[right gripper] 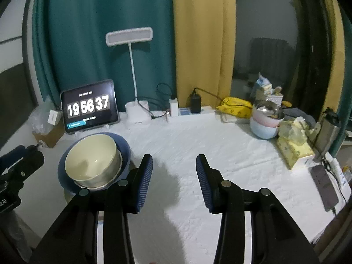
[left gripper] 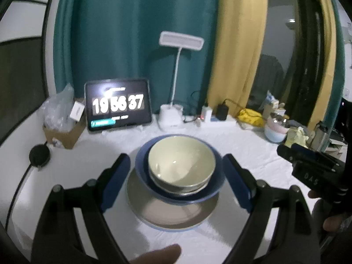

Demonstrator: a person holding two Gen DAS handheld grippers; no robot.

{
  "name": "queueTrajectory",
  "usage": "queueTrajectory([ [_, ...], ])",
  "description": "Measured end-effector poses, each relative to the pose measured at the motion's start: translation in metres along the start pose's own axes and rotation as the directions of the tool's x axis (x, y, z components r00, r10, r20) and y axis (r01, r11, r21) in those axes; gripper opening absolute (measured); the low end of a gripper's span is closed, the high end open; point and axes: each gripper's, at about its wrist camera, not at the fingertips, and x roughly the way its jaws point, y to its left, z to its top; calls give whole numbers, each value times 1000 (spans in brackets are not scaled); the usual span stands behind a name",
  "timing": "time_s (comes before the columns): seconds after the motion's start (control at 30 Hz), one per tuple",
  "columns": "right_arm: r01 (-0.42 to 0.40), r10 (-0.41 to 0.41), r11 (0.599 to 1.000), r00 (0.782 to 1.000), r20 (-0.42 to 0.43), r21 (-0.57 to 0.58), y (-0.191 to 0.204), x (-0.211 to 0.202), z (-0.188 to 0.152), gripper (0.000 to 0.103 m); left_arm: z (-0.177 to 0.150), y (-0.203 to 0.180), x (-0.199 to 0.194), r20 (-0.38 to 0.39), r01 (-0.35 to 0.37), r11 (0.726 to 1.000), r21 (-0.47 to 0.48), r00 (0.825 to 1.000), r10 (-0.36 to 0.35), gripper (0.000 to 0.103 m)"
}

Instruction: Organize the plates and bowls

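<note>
A cream bowl (left gripper: 181,160) sits inside a dark blue bowl (left gripper: 211,194), which rests on a wide beige plate (left gripper: 162,213) on the white cloth. My left gripper (left gripper: 176,156) is open, one blue pad on each side of the stack and neither pressing on it. The right wrist view has the same cream bowl (right gripper: 92,158) and blue bowl (right gripper: 124,147) at lower left. My right gripper (right gripper: 174,157) is open over bare cloth to the right of the stack, nothing between its fingers. Its black body (left gripper: 308,162) shows at the right edge of the left wrist view.
A tablet clock (right gripper: 89,107), a white desk lamp (right gripper: 137,114) and a power strip (right gripper: 193,110) line the back. Pastel bowls (right gripper: 264,125), a tissue box (right gripper: 292,149) and a phone (right gripper: 324,182) crowd the right side. A cardboard box (left gripper: 63,132) stands at the left.
</note>
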Motion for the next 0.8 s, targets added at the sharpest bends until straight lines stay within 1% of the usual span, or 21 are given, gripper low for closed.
queueTrajectory([
  [0.13, 15, -15, 1000, 999, 30, 5, -6, -18, 1, 44, 4, -10, -17, 54, 4, 999, 33, 999, -6, 87],
  [0.4, 30, -30, 1000, 996, 83, 3, -13, -48, 5, 44, 11, -26, -41, 121, -12, 996, 84, 993, 2, 87],
  [0.8, 27, -26, 1000, 987, 156, -1, -17, -86, 15, 44, 21, -36, -70, 165, -12, 994, 105, 986, -5, 87],
])
